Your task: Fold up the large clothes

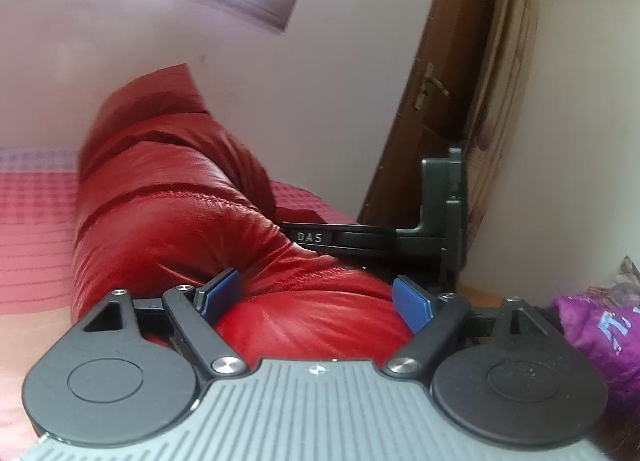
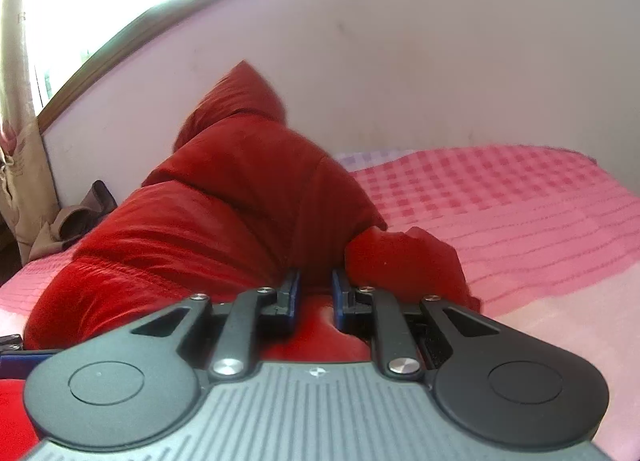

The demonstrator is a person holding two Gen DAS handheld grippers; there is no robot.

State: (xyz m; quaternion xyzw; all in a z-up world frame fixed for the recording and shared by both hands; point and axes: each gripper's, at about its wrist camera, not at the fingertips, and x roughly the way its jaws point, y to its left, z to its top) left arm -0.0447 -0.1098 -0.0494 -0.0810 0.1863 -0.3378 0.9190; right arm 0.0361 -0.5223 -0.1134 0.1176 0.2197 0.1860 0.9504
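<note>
A shiny red puffer jacket [image 1: 168, 197] lies bunched up on a pink bed. In the left wrist view my left gripper [image 1: 316, 299] stands wide open, its blue pads on either side of a padded roll of the jacket. The right gripper's black body [image 1: 436, 213] shows beyond the jacket. In the right wrist view the jacket [image 2: 224, 197] rises in a heap ahead, one part pointing up. My right gripper [image 2: 316, 293] has its jaws close together with red jacket fabric pinched between the blue pads.
The pink checked bedspread [image 2: 500, 205] stretches right. A pale wall is behind the bed. A wooden door [image 1: 432, 93] and patterned curtain stand at right in the left view. A purple garment [image 1: 600, 337] lies at right. A brown cloth [image 2: 76, 217] lies at left.
</note>
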